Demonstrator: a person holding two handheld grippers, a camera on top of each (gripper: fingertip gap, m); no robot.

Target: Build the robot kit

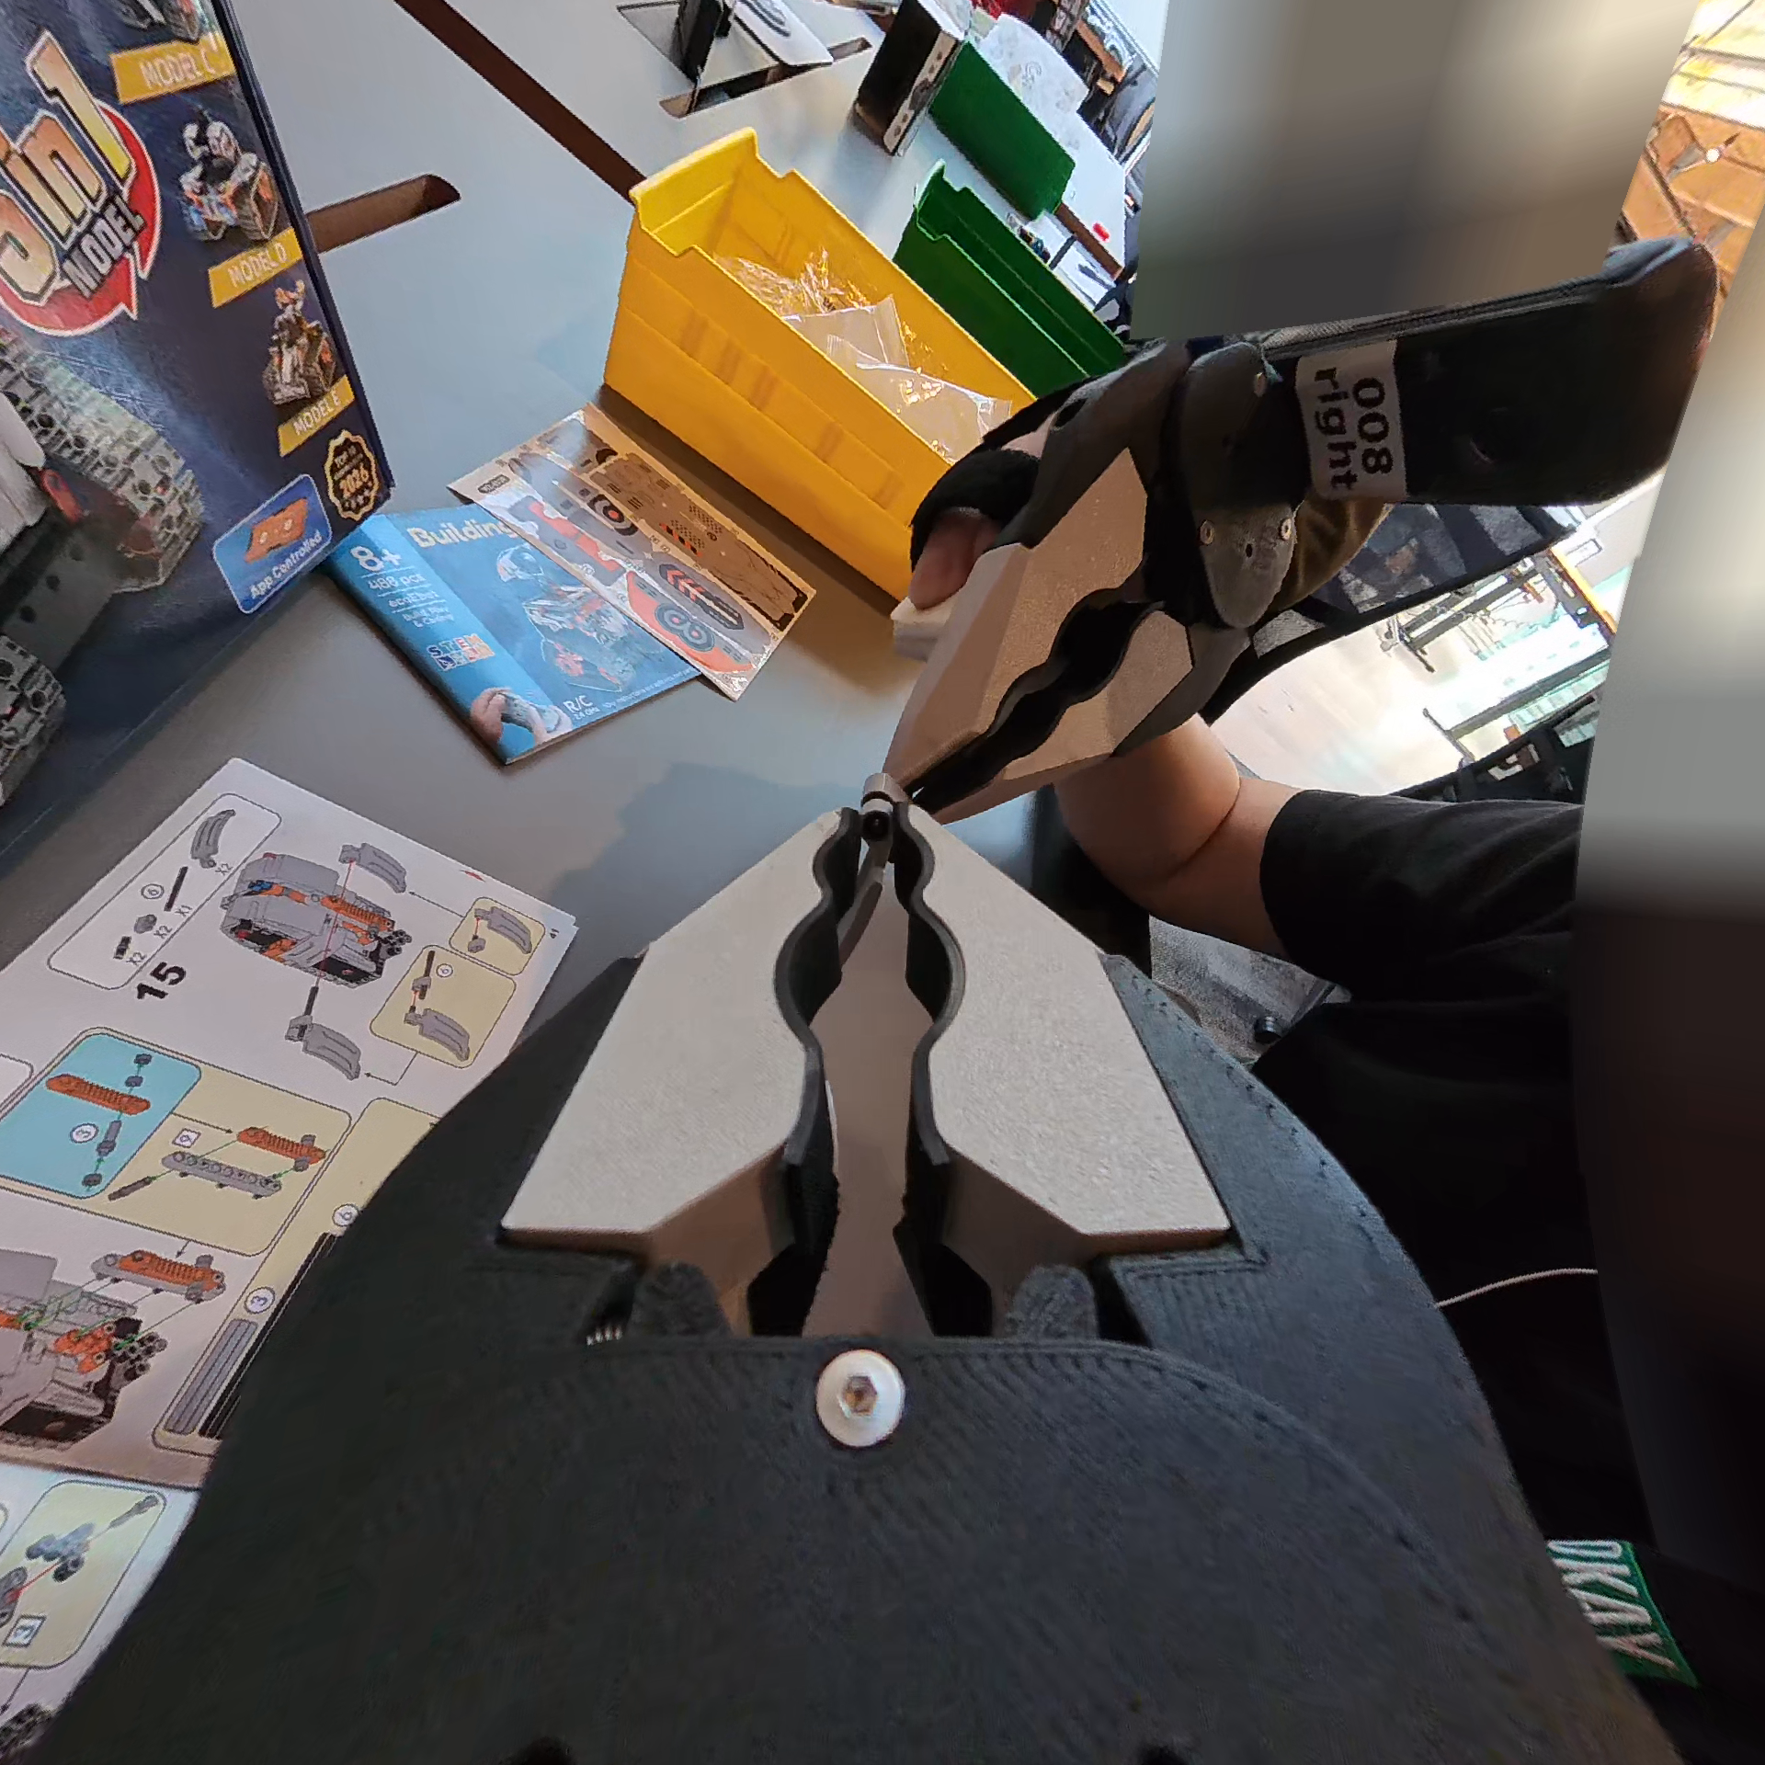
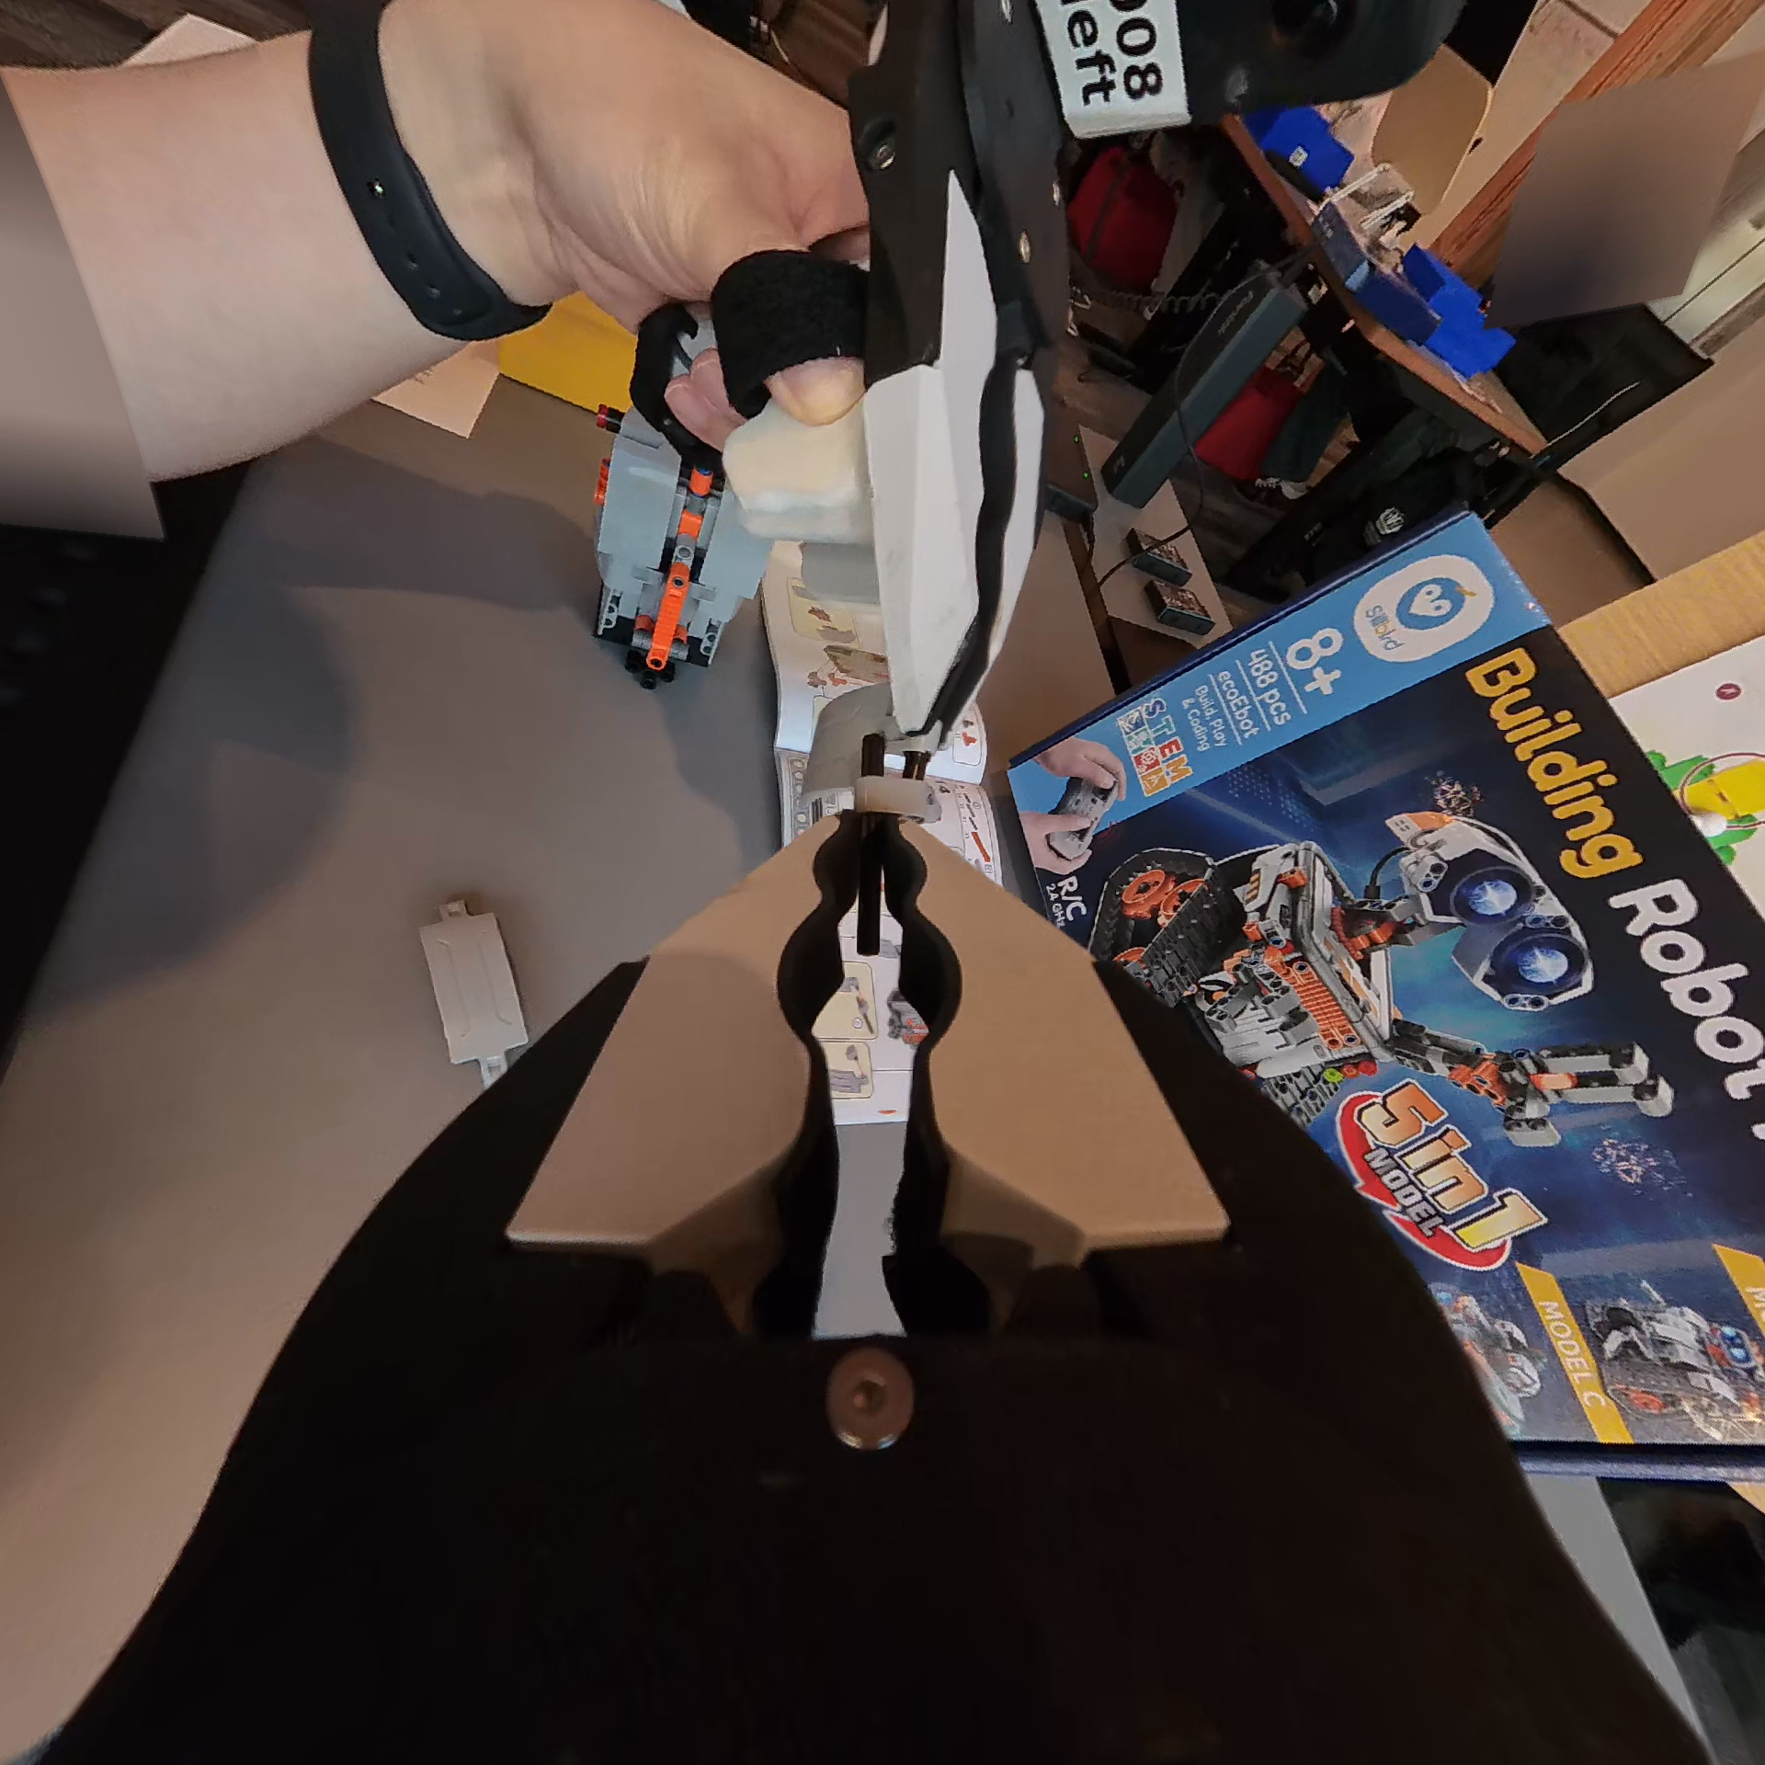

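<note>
My left gripper (image 1: 874,823) is shut on a thin dark pin (image 1: 862,898) that runs back between its jaws. A small grey connector (image 1: 881,793) sits at the tips. My right gripper (image 2: 874,826) is shut on a black axle (image 2: 867,898) that passes through the same grey connector (image 2: 893,798). The two grippers meet tip to tip above the grey table. The right gripper (image 1: 907,785) comes in from the upper right in the left wrist view. The left gripper (image 2: 922,733) comes down from above in the right wrist view, held by a bare hand (image 2: 621,172).
A yellow bin (image 1: 745,382) with plastic bags and green bins (image 1: 993,277) stand behind. The kit box (image 2: 1433,955) lies at the right. An instruction sheet (image 1: 239,1051), a blue booklet (image 1: 506,621) and a sticker sheet (image 1: 659,554) lie flat. A partly built grey-and-orange model (image 2: 659,563) and a grey panel (image 2: 473,984) rest on the table. My two grippers' fingertips are within a few centimetres of each other.
</note>
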